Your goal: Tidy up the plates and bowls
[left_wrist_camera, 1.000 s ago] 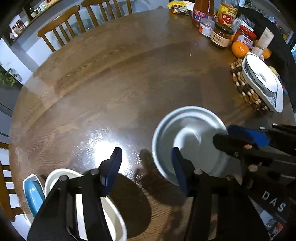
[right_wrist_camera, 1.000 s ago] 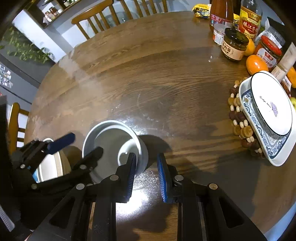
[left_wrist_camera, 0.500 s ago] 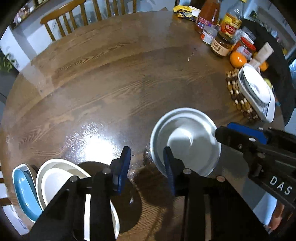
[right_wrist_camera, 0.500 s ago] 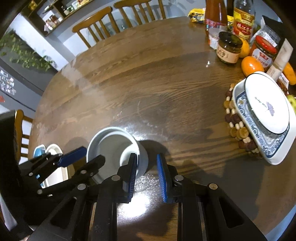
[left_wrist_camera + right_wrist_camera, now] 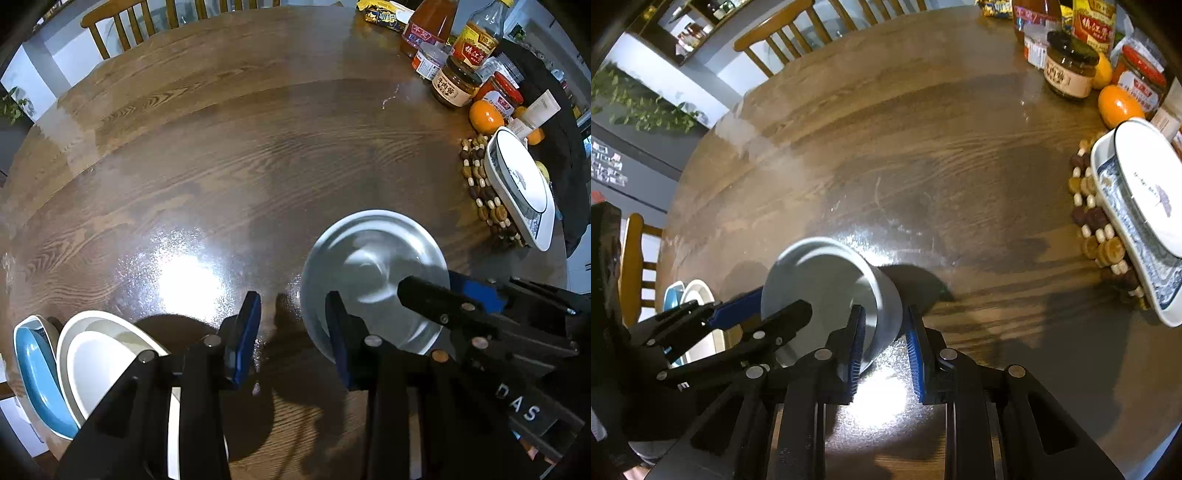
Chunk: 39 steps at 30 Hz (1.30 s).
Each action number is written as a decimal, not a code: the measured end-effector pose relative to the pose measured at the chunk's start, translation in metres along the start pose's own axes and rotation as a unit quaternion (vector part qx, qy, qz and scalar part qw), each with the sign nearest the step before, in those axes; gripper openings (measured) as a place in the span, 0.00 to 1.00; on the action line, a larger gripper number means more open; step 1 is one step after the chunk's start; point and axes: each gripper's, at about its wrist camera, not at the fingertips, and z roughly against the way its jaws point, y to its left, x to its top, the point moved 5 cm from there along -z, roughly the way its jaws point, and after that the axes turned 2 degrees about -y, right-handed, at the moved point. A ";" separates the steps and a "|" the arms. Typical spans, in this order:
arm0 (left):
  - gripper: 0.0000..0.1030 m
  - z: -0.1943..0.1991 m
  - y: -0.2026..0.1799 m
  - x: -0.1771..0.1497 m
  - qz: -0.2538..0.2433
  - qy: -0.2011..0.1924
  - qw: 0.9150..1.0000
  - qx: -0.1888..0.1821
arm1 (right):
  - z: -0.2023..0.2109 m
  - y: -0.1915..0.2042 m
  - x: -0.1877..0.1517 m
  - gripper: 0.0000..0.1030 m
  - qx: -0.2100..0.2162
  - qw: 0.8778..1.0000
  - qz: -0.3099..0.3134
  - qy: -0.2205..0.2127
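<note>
Now one grey bowl [image 5: 827,291] pinched by both grippers' fingers [image 5: 855,332], three dishes stacked at the worktop [image 5: 258,147] edge, middle wide open.

A pale grey-blue ceramic bowl [image 5: 827,284] sits on the dark brown wood-grain round table [image 5: 240,155]. The black grippers' pads [image 5: 855,343] are blue. The white oval plate [image 5: 1145,184] rests in a blue-patterned white dish [image 5: 1123,229]; a blue-lined bowl [image 5: 35,373] sits beside a white one [image 5: 96,365].
</note>
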 end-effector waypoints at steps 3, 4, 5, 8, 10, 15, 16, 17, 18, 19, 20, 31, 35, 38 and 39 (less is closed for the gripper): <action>0.25 -0.004 0.002 0.000 0.016 0.014 0.999 -0.031 | 0.000 0.000 0.001 0.23 0.005 1.000 0.000 0.000; 0.21 -0.004 0.001 0.000 0.019 0.017 0.999 -0.039 | 0.000 -0.001 0.001 0.23 0.005 1.000 0.000 0.001; 0.19 -0.004 0.000 0.000 0.022 0.019 0.999 -0.045 | 0.000 -0.001 0.001 0.22 0.006 1.000 0.001 0.001; 0.15 -0.003 -0.004 -0.001 0.023 0.018 0.999 -0.045 | 0.000 0.000 0.001 0.18 0.008 1.000 0.005 0.000; 0.15 -0.002 -0.006 -0.003 0.024 0.017 0.999 -0.042 | 0.001 -0.001 0.000 0.18 0.012 1.000 0.004 -0.002; 0.16 0.001 -0.010 -0.009 0.018 0.004 1.000 -0.022 | 0.002 0.000 -0.003 0.17 0.011 1.000 0.004 -0.009; 0.15 0.000 -0.011 -0.009 0.015 0.001 1.000 -0.018 | 0.003 0.002 -0.004 0.16 0.006 1.000 0.009 -0.012; 0.15 0.001 -0.013 -0.010 0.011 -0.004 1.000 -0.014 | 0.004 0.003 -0.005 0.16 0.002 1.000 0.010 -0.015; 0.14 0.001 -0.014 -0.010 0.010 -0.006 1.000 -0.012 | 0.004 0.003 -0.006 0.16 0.002 1.000 0.009 -0.016; 0.14 0.001 -0.014 -0.011 0.009 -0.008 1.000 -0.011 | 0.004 0.003 -0.007 0.16 0.003 1.000 0.008 -0.016; 0.14 0.002 -0.015 -0.012 0.007 -0.011 1.000 -0.009 | 0.004 0.003 -0.009 0.16 0.004 1.000 0.006 -0.016; 0.13 0.009 -0.012 -0.020 0.000 -0.030 1.000 -0.001 | 0.005 0.003 -0.019 0.16 0.015 1.000 -0.006 -0.023; 0.13 0.014 -0.013 -0.020 -0.004 -0.038 0.999 0.001 | 0.007 0.003 -0.020 0.16 0.015 1.000 -0.005 -0.027; 0.13 0.017 -0.012 -0.021 -0.004 -0.043 0.999 0.002 | 0.009 0.003 -0.020 0.16 0.017 0.999 -0.007 -0.029; 0.13 0.017 -0.012 -0.022 -0.004 -0.043 0.999 0.001 | 0.009 0.003 -0.020 0.16 0.017 0.999 -0.008 -0.029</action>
